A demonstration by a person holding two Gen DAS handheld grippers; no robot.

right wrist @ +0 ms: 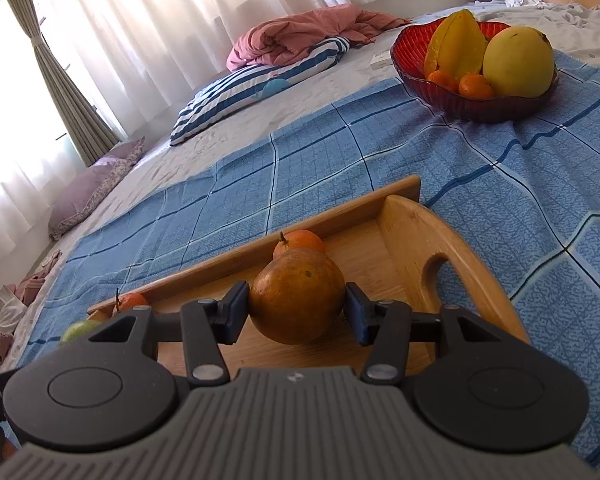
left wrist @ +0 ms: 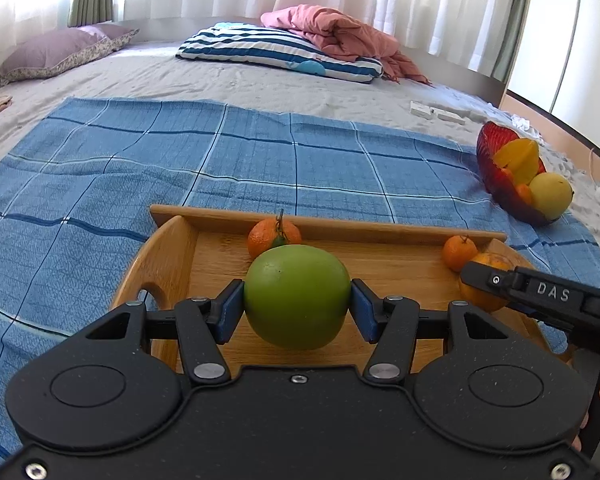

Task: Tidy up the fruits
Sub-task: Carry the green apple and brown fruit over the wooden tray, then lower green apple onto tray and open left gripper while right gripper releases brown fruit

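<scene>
My left gripper [left wrist: 297,307] is shut on a green round fruit [left wrist: 296,296] over the wooden tray [left wrist: 164,264]. My right gripper [right wrist: 296,314] is shut on a large orange [right wrist: 296,294] over the same tray [right wrist: 440,240]; it shows at the right of the left wrist view [left wrist: 540,296] with the orange [left wrist: 480,292]. Small tangerines lie against the tray's far wall [left wrist: 274,236], [left wrist: 458,252], [right wrist: 300,242], [right wrist: 130,302]. A red glass bowl [right wrist: 480,108] holds a starfruit [right wrist: 456,46], a yellow fruit [right wrist: 518,62] and small tangerines.
The tray and bowl [left wrist: 496,184] sit on a blue checked cloth [left wrist: 180,160] spread on a bed. A striped pillow [left wrist: 276,52], pink blanket [left wrist: 340,36] and purple pillow [left wrist: 56,54] lie farther back. Curtains hang behind.
</scene>
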